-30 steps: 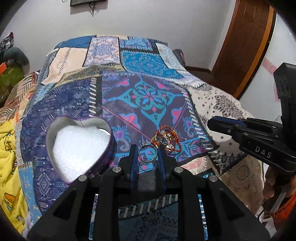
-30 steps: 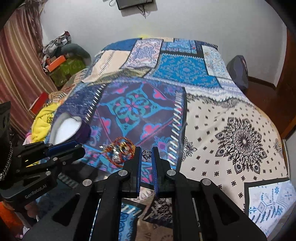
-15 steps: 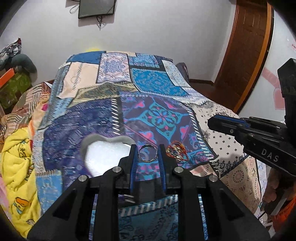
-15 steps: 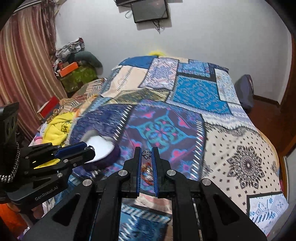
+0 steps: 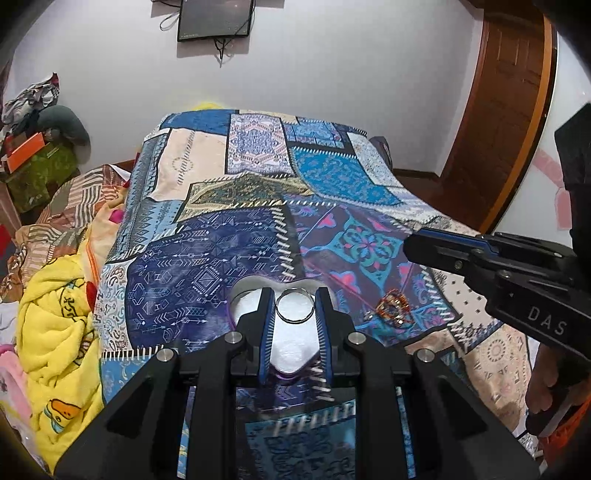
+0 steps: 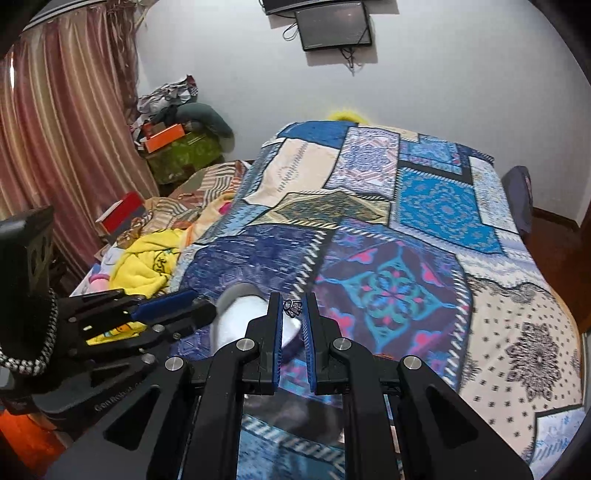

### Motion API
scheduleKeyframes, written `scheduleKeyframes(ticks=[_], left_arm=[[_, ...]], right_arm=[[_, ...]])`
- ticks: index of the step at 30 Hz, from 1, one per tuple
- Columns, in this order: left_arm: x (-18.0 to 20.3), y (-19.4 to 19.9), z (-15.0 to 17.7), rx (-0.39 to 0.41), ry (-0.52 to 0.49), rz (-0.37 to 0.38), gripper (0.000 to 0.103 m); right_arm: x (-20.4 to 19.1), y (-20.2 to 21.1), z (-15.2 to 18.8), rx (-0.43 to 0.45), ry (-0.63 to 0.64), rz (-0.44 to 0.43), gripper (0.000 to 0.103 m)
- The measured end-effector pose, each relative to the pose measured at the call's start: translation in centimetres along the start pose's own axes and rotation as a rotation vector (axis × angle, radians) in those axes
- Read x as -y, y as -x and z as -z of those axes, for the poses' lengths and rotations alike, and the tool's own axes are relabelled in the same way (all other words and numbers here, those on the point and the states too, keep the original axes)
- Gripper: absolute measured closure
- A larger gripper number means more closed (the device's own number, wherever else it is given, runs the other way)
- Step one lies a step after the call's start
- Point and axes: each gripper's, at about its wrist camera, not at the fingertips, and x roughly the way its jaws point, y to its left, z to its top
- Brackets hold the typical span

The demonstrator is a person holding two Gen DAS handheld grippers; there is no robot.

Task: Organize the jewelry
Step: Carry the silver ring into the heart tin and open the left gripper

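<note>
My left gripper (image 5: 294, 308) is shut on a silver ring (image 5: 294, 305) and holds it above the heart-shaped box (image 5: 255, 295) with white lining, which lies on the patterned bedspread. My right gripper (image 6: 293, 309) is shut on a small dark metal ornament (image 6: 293, 307), also raised, with the heart box (image 6: 240, 314) just below and left of it. A pile of red and gold bangles (image 5: 392, 307) lies on the bed to the right of the box. The right gripper shows at the right of the left wrist view (image 5: 413, 246). The left gripper (image 6: 192, 301) shows at the left of the right wrist view.
The patterned bedspread (image 5: 258, 206) covers the whole bed. A yellow towel (image 5: 55, 314) and heaped clothes lie left of the bed. A wooden door (image 5: 509, 110) stands at the right. A screen (image 6: 334, 27) hangs on the far wall.
Both grippers have risen and moved left with their pieces. The left gripper's ring went from beside the bangles to over the heart box. The right gripper's ornament now hangs near the box.
</note>
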Motion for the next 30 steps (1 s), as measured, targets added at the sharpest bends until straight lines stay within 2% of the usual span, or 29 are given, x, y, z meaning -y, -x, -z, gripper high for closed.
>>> scheduleKeyframes(ticks=[13,19,30], left_arm=[[-2.0,-4.0,0.8,-0.101,-0.038,0.006,0.082],[-2.0,-4.9,1.0,-0.113,-0.075,-0.007,0.082],[-2.1,-5.3,1.0,-0.108,-0.089,-0.017,0.082]], right_arm=[[-0.8,-5.7,0.8,-0.123,-0.007,-0.078,0.094],[-0.8,-7.3,0.6,-0.161,-0.001,-0.102,0.094],[-1.2,-8.2,0.8,-0.180,0.018,-0.099,0.094]])
